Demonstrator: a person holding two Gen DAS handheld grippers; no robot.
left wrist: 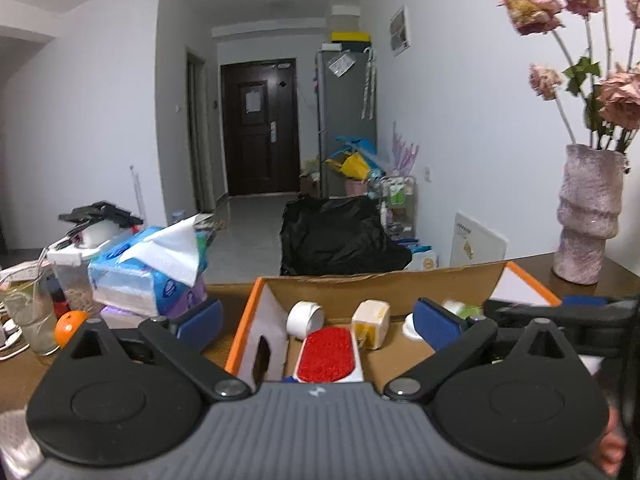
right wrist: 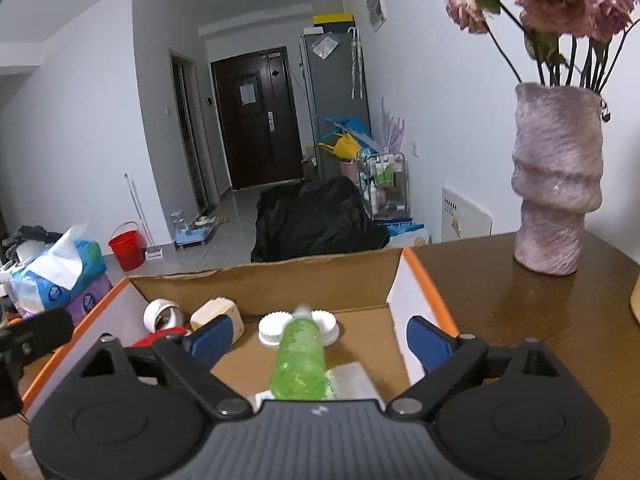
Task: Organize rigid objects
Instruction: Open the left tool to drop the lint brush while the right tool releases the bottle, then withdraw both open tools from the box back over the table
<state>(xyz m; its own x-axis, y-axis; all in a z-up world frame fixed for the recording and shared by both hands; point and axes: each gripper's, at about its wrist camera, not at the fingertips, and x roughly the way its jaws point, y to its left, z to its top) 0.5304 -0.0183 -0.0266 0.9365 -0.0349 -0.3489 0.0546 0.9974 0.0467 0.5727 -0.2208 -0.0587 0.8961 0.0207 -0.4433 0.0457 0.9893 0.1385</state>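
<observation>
Cardboard box (right wrist: 320,276): open-topped, orange-edged, on the brown table (right wrist: 520,312); holds the rigid items.
Green bottle (right wrist: 299,360): lies lengthwise on the box floor, cap end away from the right wrist camera, between the right pads but touched by neither.
White lids (right wrist: 276,328): two ridged discs at the bottle's far end; contact with it unclear.
Tape roll (left wrist: 305,319): white, on its side at the far left of the box.
Cream block (left wrist: 371,323): squarish, just right of the tape roll.
Red-topped item (left wrist: 328,354): white base, near the left wall flap.
Left gripper (left wrist: 318,318): jaws spread wide, empty, over the box's left half.
Right gripper (right wrist: 320,340): jaws apart, holding nothing, over the right half.
Risk, rolling: the round bottle would likely roll if a pad nudged it sideways, and could knock the lids.
Risk, crowding: both tools work one box; the right gripper already fills the right edge of the left view, so a careless reach could bump it.
Risk, surroundings: vase (right wrist: 556,184) of dried flowers stands near the box's right side; a wide swing might tip it.
Hidden: near box floor and the red item's lower end sit behind the gripper bodies; flat pale item under the bottle unidentifiable.
</observation>
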